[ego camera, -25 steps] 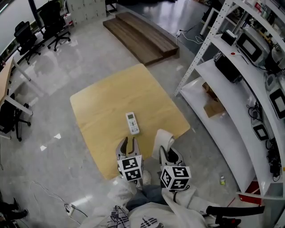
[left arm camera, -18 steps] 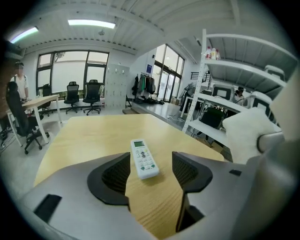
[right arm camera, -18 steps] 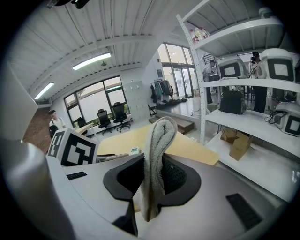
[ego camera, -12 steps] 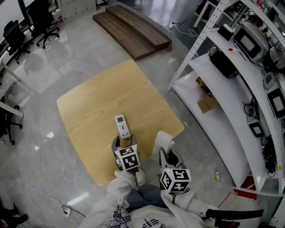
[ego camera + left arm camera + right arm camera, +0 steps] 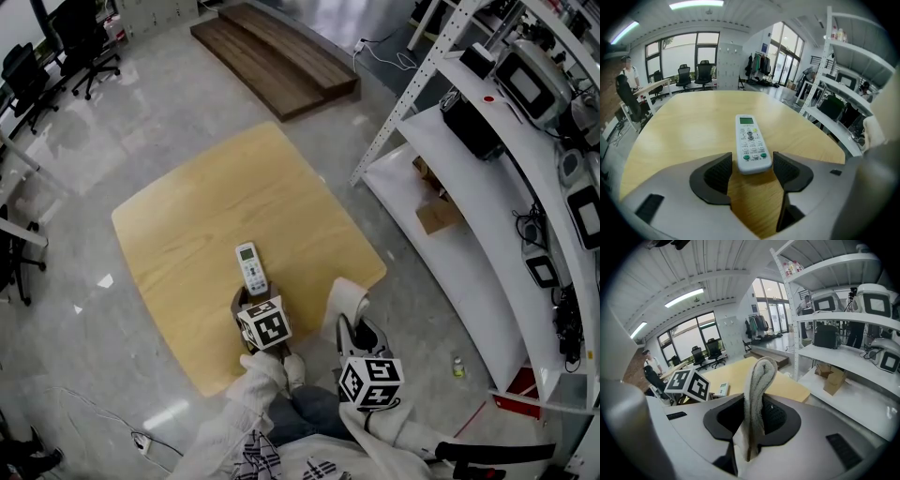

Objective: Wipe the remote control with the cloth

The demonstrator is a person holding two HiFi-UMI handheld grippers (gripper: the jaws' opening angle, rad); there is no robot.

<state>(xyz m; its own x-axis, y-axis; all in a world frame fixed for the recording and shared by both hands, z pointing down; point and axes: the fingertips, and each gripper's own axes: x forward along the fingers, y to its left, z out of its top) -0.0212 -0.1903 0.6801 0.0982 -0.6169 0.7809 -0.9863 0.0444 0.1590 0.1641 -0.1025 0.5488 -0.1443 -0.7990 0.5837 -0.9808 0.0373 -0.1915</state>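
**Left gripper** (image 5: 751,169). The jaws stand wide apart and have just been opening. The button end of the remote control (image 5: 750,143) lies between the two jaw tips. A narrow gap shows on each side of it, and neither pad presses on it. The gripper points down at a slant from the person's side of the remote control.

**Remote control.** It is a white unit lying flat and face up on the table (image 5: 684,126). Its display end points away from the left gripper. In the head view it sits on the half of the table nearer the person.

**Right gripper** (image 5: 757,417). The jaws are closed on the cloth (image 5: 758,385). The cloth is a pale folded strip that rises out of the jaws and curls over at the top. The gripper is held to the right of the remote control and nearer the person, well apart from it, with the cloth at about the table's edge. The cloth does not touch the remote control. The marker cube (image 5: 689,383) of the left gripper shows between the right gripper and the remote control.

**Surroundings.**
- A white shelf unit (image 5: 469,234) stands on the floor (image 5: 141,122), to the right of the remote control and past the table.
- A wooden platform (image 5: 272,61) lies on the floor beyond the remote control, past the table's far edge.
- Office chairs (image 5: 56,47) stand far to the left of the remote control.
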